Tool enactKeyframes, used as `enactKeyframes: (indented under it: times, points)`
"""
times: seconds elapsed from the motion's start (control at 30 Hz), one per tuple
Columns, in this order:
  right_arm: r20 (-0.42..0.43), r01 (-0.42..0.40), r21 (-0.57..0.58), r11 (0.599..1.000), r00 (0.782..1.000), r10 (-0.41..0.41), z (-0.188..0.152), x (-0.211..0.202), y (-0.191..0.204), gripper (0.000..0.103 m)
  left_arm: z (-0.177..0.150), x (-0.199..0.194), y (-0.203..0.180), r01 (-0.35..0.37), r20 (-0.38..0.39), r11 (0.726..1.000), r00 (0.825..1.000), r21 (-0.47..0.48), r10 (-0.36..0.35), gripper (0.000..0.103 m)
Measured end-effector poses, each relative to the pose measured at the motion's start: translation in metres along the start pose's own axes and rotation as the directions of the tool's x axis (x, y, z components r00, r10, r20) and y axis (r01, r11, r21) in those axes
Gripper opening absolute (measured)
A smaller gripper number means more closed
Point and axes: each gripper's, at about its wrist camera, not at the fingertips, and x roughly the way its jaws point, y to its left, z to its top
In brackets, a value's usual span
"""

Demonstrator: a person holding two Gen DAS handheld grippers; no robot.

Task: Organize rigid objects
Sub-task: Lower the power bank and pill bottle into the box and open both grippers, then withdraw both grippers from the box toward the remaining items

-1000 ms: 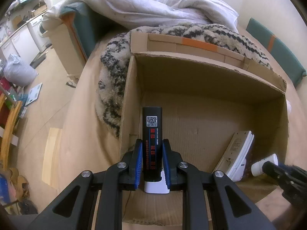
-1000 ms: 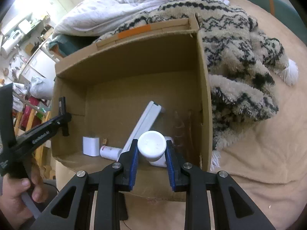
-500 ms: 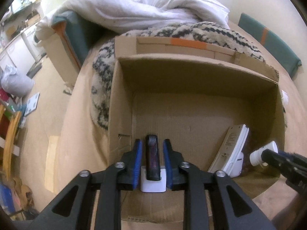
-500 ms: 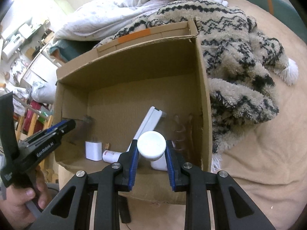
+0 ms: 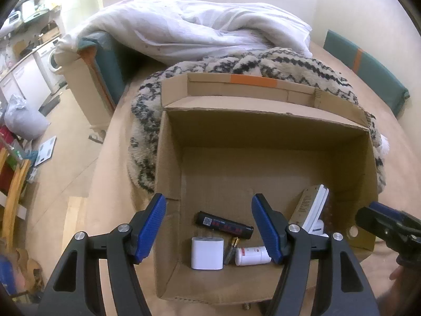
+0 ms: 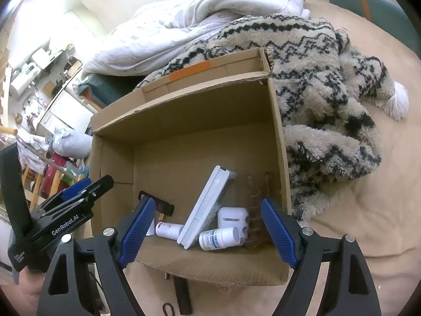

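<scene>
An open cardboard box [image 5: 263, 137] [image 6: 184, 110] sits on the bed. On its floor lie a black stick with red print [image 5: 225, 224] [image 6: 158, 204], a white charger block [image 5: 207, 253], a battery [image 5: 231, 246], a small white bottle [image 5: 251, 256] [image 6: 168, 230], a white bottle with a blue label [image 6: 219, 237], a white flat case [image 5: 313, 210] [image 6: 206, 206] leaning upright, and a white earbud case [image 6: 232, 217]. My left gripper [image 5: 209, 230] [image 6: 86, 184] is open and empty above the box's near left. My right gripper [image 6: 205, 231] [image 5: 373, 214] is open and empty above the near right.
A patterned fleece blanket [image 6: 329, 84] lies behind and right of the box, with a white duvet [image 5: 197, 29] beyond. A dark stick [image 6: 183, 297] lies on the bed in front of the box. The bed edge drops to the floor [image 5: 60, 142] at left.
Both grippers have opened and pulled back. The black stick left my left gripper and now lies flat in the box. The white bottle left my right gripper and lies in the box.
</scene>
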Motion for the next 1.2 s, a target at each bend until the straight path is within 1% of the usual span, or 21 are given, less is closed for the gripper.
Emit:
enactKeyframes:
  times: [0.2,0.33,0.5,0.77,1.0,1.2]
  points:
    - [0.008,-0.006,-0.002,1.000,1.000,0.006,0.001,-0.003,0.001,0.088,-0.004,-0.009,0.003,-0.002,0.017,1.000,1.000,0.001,0.002,0.065]
    - [0.015,-0.010,-0.003,1.000,1.000,0.010,0.002,-0.006,0.002,0.088,-0.004,-0.013,0.004,-0.004,0.012,1.000,1.000,0.009,0.003,0.065]
    - [0.028,-0.024,0.016,1.000,0.999,0.023,0.004,-0.009,-0.001,0.088,-0.007,-0.020,0.007,-0.012,-0.011,1.000,1.000,0.009,0.012,0.065]
    - [0.033,-0.031,0.025,0.999,0.999,0.030,0.004,-0.014,-0.002,0.088,-0.023,-0.031,0.013,-0.033,-0.064,0.999,0.997,0.002,0.033,0.065]
    - [0.033,-0.025,0.023,0.999,0.999,0.024,-0.002,-0.019,0.001,0.088,-0.038,-0.039,0.021,-0.055,-0.075,0.998,0.996,-0.019,0.053,0.065]
    - [0.016,-0.023,0.033,0.999,1.000,0.022,-0.013,-0.027,0.000,0.088,-0.052,-0.037,0.029,-0.066,-0.084,0.997,0.994,-0.039,0.063,0.065]
